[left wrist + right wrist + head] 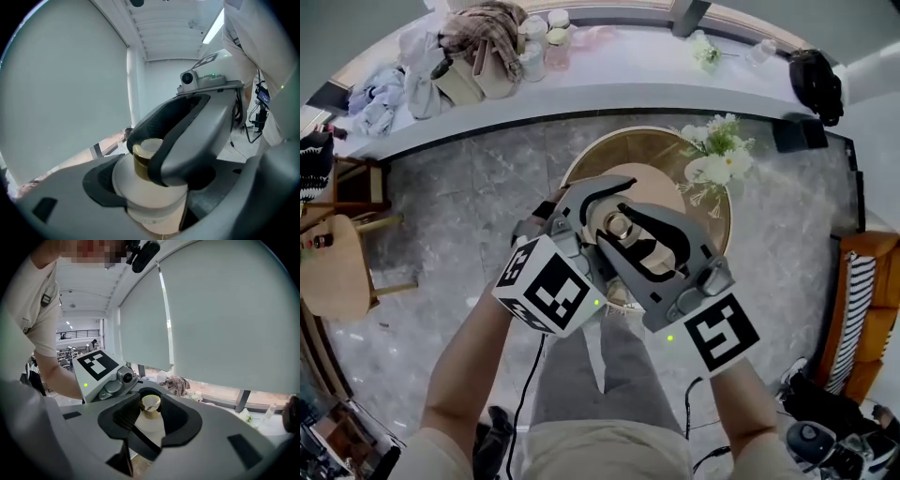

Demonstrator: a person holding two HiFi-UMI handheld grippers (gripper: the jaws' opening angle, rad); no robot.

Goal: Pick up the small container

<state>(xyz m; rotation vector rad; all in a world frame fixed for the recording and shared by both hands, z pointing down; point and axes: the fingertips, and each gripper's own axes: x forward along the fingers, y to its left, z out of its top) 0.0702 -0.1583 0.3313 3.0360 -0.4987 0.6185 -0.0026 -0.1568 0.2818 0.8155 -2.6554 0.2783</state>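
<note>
1. Small container (150, 194): a squat white jar with a gold cap (139, 164), held between the two grippers. In the head view it sits above the near edge of the round wooden table (581, 161).
2. Left gripper (598, 208): its jaws are closed on the jar's white body, which sits low between the two grey jaws in that gripper's own view.
3. Right gripper (151, 405): its jaws ring the cap from the opposite side. The left gripper view shows the dark pad lying against the cap's side, so I judge it to be clamped on the cap. The contact on the far side is hard to make out.
4. Progress: the jar looks already lifted clear of the table, since both gripper views look out level across the room, not down at a tabletop. By that judgement the pickup itself is done. What is left is to keep the hold steady, or to move on to the cap.
5. Materials and shapes: the jar's body is matte white and round with a shouldered top, probably plastic or frosted glass. The cap is a short cylinder with shiny, brassy walls and a pale flat top.
6. The jaws are smooth grey moulded plastic with black ribbed pads set in curved hollows.
7. The table top is light-grained wood, with white flowers (717, 155) at its far right edge.
</note>
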